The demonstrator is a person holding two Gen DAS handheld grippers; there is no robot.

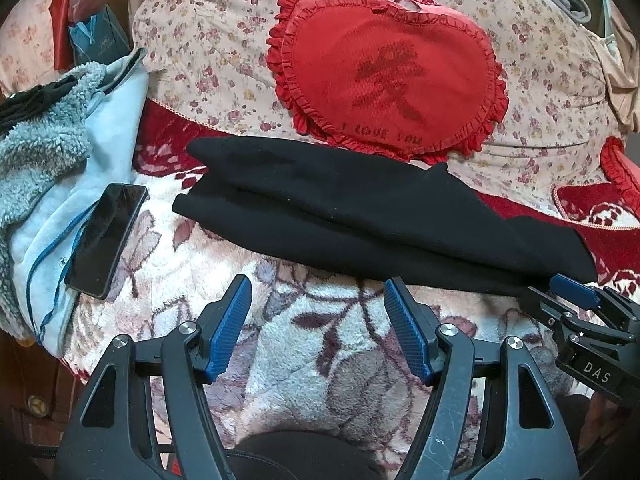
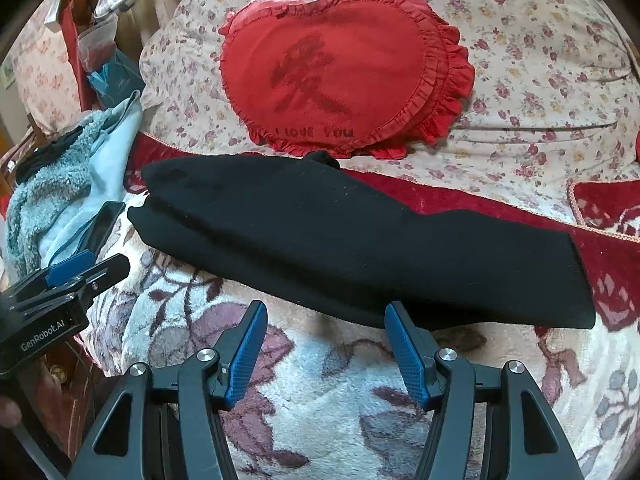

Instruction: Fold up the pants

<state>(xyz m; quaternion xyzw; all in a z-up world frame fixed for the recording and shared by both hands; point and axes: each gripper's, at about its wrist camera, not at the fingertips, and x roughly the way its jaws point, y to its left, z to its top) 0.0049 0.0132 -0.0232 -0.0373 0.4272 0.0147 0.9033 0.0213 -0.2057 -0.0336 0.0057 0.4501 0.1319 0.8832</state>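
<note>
The left gripper [image 1: 318, 300] has its blue fingers spread wide, and there is nothing between them. The right gripper [image 2: 326, 326] is spread wide too and holds nothing. Both hang low over the fluffy blanket [image 1: 304, 344], side by side, just in front of the pants [image 1: 360, 220].

The pants are black and lie flat on the blanket in a long, thick strip. They look like they have been folded over already, because one layer sits on top of another at the left end. The near edge runs right past both sets of fingertips. The far edge comes close to the red heart pillow [image 1: 384, 68].

The pants look soft and floppy, not heavy. I think they will bend and sag when lifted, so each gripper should pinch all the layers together. A good place to grab would be the two ends, or the corners on the near edge.

There is open blanket in front of the pants to work on. A phone [image 1: 106, 236] lies on a light blue fluffy jacket [image 1: 60, 160] off to the left, near that end of the pants, so a swing that way could bump it. The pillow crowds the back.
</note>
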